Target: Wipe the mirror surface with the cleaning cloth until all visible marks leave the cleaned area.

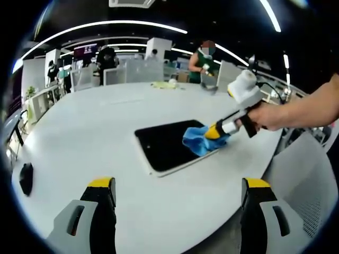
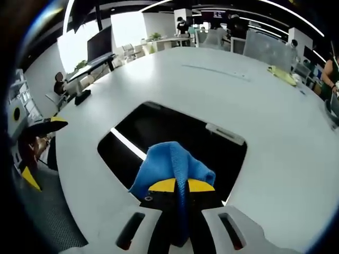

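At the bottom of the left gripper view the left gripper (image 1: 179, 203) stands wide apart, holding nothing, above the white counter (image 1: 95, 137). At frame centre lies the dark mirror (image 1: 164, 145). On its right corner rests the blue cleaning cloth (image 1: 197, 140), pinched by the right gripper (image 2: 176, 185), held by a hand (image 1: 267, 115) from the right.

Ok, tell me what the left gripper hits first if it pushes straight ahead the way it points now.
Probably the mirror: it lies on the white table directly ahead between the open jaws of the left gripper. Bare tabletop comes before it, so if the gripper runs low it would scrape that first; depth is unclear.
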Available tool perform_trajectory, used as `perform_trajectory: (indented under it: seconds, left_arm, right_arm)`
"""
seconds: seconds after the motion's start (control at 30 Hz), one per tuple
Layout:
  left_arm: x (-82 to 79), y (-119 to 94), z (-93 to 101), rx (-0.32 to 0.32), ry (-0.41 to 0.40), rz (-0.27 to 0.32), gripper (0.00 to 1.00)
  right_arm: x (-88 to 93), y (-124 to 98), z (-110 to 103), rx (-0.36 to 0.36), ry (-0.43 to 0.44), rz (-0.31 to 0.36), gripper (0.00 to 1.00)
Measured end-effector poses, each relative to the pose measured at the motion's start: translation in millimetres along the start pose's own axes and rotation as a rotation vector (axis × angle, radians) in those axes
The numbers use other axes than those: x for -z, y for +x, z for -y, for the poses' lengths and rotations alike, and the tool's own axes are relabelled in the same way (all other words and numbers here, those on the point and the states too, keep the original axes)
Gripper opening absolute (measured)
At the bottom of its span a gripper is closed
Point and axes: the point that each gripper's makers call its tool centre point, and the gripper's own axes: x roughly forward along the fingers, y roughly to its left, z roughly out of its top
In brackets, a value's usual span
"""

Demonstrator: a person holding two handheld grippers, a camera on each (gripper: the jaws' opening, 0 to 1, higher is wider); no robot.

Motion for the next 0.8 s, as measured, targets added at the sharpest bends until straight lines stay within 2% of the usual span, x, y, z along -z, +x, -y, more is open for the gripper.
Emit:
perform_trajectory:
  seconds: [0.8]
  left_arm:
    - [-1.1,-0.5,0.1,0.002,0.005,0.004,0.99]
  right_arm:
    - [-15.5,15.3,-31.6,-0.047,-0.038,0.001,0.01]
